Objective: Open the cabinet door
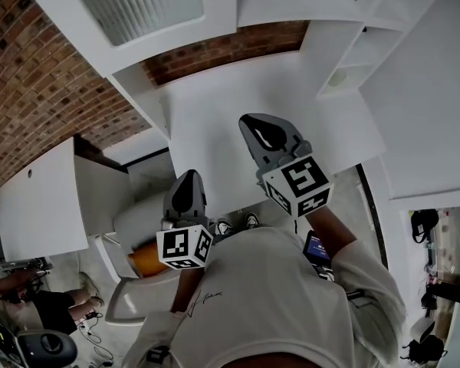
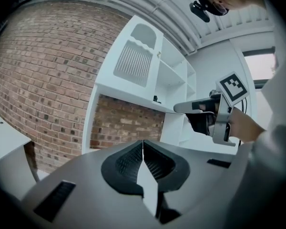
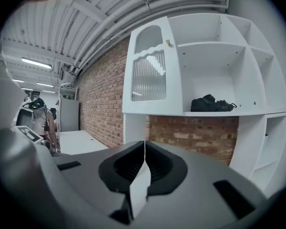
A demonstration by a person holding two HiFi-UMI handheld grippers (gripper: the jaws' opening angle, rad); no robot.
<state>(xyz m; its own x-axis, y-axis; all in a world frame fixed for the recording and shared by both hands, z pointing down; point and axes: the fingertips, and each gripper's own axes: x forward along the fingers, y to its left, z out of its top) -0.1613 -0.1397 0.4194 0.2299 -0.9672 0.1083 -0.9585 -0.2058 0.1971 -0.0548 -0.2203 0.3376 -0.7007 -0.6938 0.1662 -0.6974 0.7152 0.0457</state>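
Observation:
The white cabinet [image 3: 200,112] stands against a brick wall. Its tall door [image 3: 150,70] has a ribbed glass panel and a small knob [image 3: 168,43] at its right edge, and it lies flat against the cabinet front. The same door [image 2: 133,61] shows in the left gripper view and the door [image 1: 138,2] at the top of the head view. My right gripper [image 1: 254,125] is raised toward the cabinet, shut and empty, some way short of it. My left gripper [image 1: 188,179] hangs lower and to the left, also shut on nothing. The right gripper [image 2: 177,109] shows side-on in the left gripper view.
To the door's right the cabinet has open shelves; a black bundle [image 3: 212,104] lies on one. A low white table [image 1: 38,205] stands at the left by the brick wall [image 1: 54,90]. A person [image 1: 31,305] and gear are at the lower left.

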